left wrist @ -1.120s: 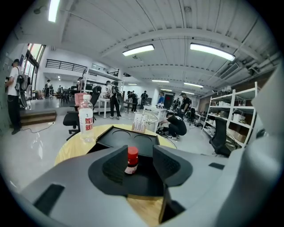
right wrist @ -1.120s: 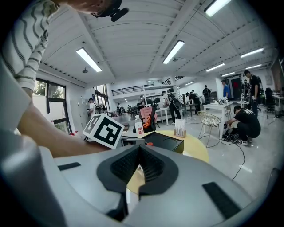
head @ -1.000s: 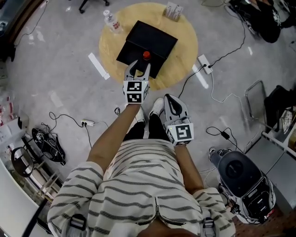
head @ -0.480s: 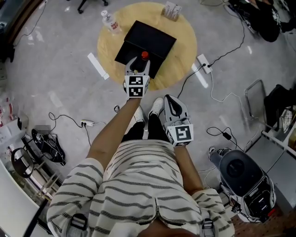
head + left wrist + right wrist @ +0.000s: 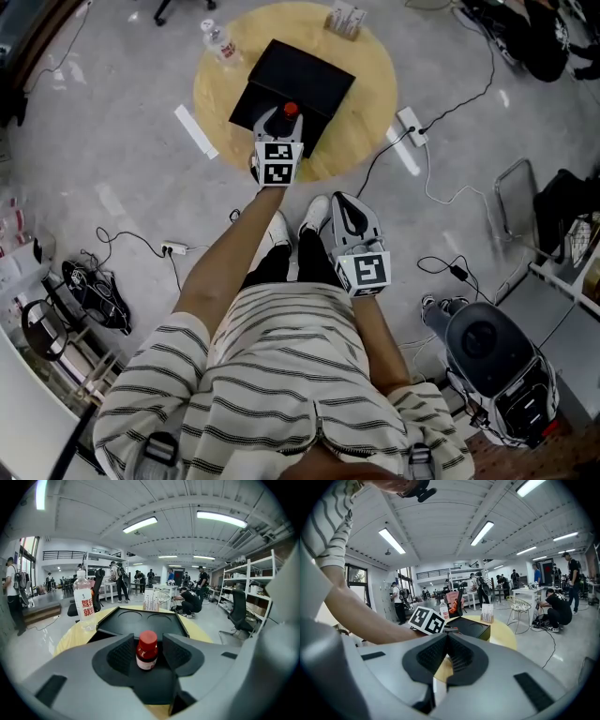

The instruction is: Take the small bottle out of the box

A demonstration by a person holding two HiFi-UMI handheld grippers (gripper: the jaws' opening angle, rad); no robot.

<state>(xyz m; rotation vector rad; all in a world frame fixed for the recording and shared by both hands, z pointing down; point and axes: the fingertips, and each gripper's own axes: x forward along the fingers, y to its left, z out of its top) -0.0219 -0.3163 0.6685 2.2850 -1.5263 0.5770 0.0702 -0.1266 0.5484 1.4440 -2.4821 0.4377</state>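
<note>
A small brown bottle with a red cap stands in the near part of an open black box on a round wooden table. My left gripper reaches over the box's near edge. In the left gripper view the bottle stands upright between the two black pads, with a gap on each side. These jaws have just been opening, and my left gripper is open. My right gripper hangs back near the person's shoes, its pads met with nothing between them.
A clear water bottle stands at the table's far left and a small card holder at its far edge. A power strip and cables lie on the floor to the right. Grey equipment stands at the lower right.
My left gripper has moved forward and down over the box's near edge, closer round the bottle. The right gripper has stayed where it was.
</note>
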